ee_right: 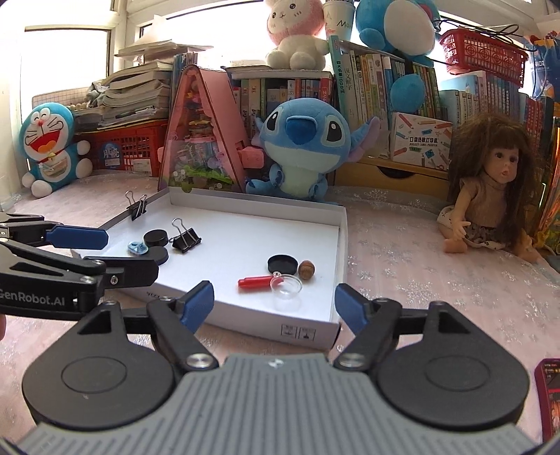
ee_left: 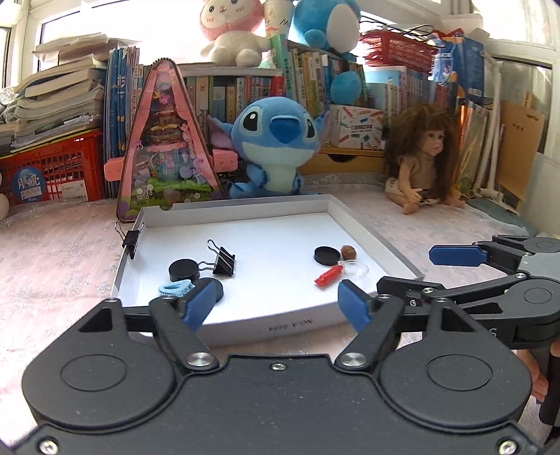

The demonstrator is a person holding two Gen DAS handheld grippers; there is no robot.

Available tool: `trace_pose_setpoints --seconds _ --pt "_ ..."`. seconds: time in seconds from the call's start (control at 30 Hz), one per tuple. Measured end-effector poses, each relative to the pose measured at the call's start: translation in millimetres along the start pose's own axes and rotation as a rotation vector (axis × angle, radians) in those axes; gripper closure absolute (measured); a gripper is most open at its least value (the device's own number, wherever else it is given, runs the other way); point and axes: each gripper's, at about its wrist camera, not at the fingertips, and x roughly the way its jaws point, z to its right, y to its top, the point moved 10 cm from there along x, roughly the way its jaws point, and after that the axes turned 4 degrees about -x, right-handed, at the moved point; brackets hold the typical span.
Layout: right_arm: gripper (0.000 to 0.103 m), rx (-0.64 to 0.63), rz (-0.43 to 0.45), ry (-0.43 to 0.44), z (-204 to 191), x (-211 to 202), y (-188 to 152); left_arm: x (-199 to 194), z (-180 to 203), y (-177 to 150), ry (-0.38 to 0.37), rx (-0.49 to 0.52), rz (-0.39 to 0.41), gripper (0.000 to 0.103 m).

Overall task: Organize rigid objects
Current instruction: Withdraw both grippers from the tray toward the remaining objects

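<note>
Right now both your claws gape wide, nothing between the pads. From your left claw (ee_left: 278, 302), the white tray (ee_left: 367, 224) lies at twelve o'clock, its binder clip (ee_left: 224, 260) at eleven, its red whistle (ee_left: 328, 276) at one. From your right claw (ee_right: 274, 302), the whistle sits at eleven, just beside the clear cup (ee_right: 287, 285).

A blue plush toy (ee_left: 276, 147) sits at the centre of the frame, a pink triangular toy house (ee_left: 168, 147) just left of it. A long-haired doll (ee_left: 420, 157) sits at the right. Books (ee_left: 241, 94) line the back. A red crate (ee_left: 52, 171) stands at the left, a white plush rabbit (ee_left: 231, 28) at the top.
</note>
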Motion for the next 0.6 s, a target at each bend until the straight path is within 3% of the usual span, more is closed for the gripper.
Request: trace_pose_setpoints --seconds 0.3,0.6 --pt "0.015 -0.02 0.003 0.006 -6.7 -19.1 -18.2 -26.1 15.2 -24.6 -0.038 0.051 0.005 0.025" --pt "0.012 -0.045 0.001 -0.004 -10.5 -42.0 -46.6 -44.1 12.5 -53.0 -0.061 0.037 -0.018 0.025"
